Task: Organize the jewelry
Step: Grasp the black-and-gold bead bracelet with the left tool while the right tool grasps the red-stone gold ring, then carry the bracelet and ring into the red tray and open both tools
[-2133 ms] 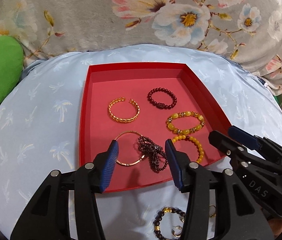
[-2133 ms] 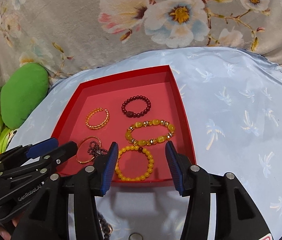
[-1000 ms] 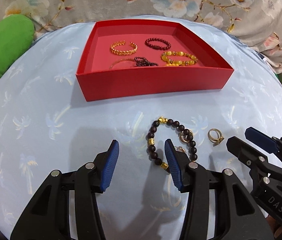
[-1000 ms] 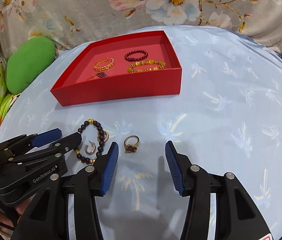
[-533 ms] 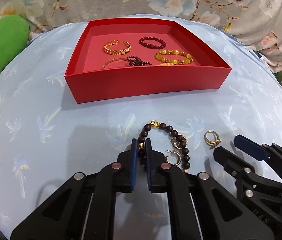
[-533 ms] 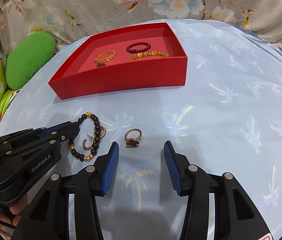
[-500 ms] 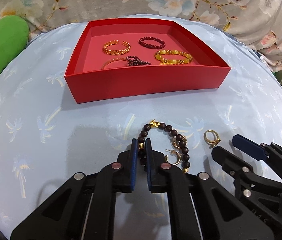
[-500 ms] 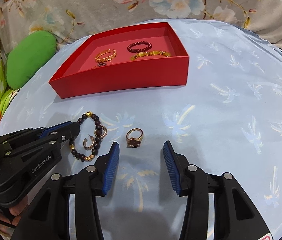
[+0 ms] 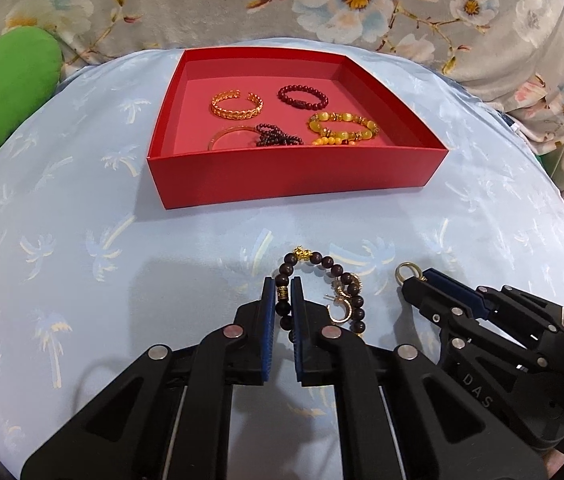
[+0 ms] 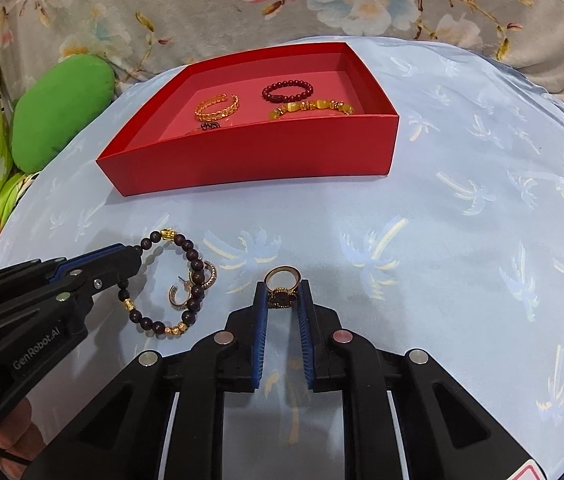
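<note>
A dark bead bracelet (image 9: 323,261) with gold spacers lies on the light blue cloth in front of the red box (image 9: 293,178). My left gripper (image 9: 282,286) is shut on its left side, also visible in the right wrist view as the left gripper (image 10: 130,258) on the bracelet (image 10: 186,246). My right gripper (image 10: 282,288) has its jaws closing, and its pads press a gold ring (image 10: 282,280) with a dark face. Two gold hoop earrings (image 10: 178,296) lie inside the bracelet loop. The box (image 10: 250,160) holds several bracelets.
A green cushion (image 9: 2,92) sits at the left, beyond the blue cloth (image 9: 62,208). Floral fabric (image 9: 321,0) rises behind the box. In the left wrist view the right gripper (image 9: 413,286) is low on the right. A person's fingers (image 10: 10,448) show at the bottom left.
Both grippers came back from the box to the loose jewelry. The left jaws closed onto the bead bracelet. The right jaws narrowed from wide apart onto the gold ring.
</note>
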Demonstrator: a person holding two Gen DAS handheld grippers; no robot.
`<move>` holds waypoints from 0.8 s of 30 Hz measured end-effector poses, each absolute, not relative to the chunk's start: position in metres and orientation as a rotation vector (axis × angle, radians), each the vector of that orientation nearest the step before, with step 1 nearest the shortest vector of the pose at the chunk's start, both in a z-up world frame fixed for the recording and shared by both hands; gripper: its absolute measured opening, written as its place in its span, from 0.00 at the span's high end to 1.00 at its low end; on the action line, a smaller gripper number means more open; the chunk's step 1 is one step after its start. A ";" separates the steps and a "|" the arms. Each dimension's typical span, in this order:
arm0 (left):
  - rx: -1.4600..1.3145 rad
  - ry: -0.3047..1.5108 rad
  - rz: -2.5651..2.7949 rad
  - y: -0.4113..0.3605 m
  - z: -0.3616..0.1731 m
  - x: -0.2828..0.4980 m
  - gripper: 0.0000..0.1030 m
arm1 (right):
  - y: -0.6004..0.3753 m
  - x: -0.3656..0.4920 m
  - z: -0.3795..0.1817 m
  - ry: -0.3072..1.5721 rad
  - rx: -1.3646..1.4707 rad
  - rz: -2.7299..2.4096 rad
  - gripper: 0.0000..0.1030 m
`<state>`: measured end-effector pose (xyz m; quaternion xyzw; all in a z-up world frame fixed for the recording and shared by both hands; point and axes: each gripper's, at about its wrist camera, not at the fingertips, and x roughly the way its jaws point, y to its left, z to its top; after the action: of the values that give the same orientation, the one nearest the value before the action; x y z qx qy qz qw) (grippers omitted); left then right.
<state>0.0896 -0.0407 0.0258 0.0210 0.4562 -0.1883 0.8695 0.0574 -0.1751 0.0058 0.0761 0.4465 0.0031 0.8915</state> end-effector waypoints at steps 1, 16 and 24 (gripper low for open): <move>0.040 0.951 -0.398 -0.040 0.028 0.089 0.93 | -0.175 0.057 0.006 0.926 0.160 0.006 0.86; 0.039 0.864 -0.453 -0.048 0.080 0.088 0.93 | -0.179 0.059 0.048 0.839 0.156 0.009 0.86; 0.058 0.798 -0.467 -0.058 0.112 0.106 0.93 | -0.187 0.082 0.078 0.775 0.145 0.010 0.86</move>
<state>0.1058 -0.0584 0.1124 0.0282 0.3848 -0.2255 0.8946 0.0825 -0.1869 0.0778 0.0705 0.3775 0.0050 0.9233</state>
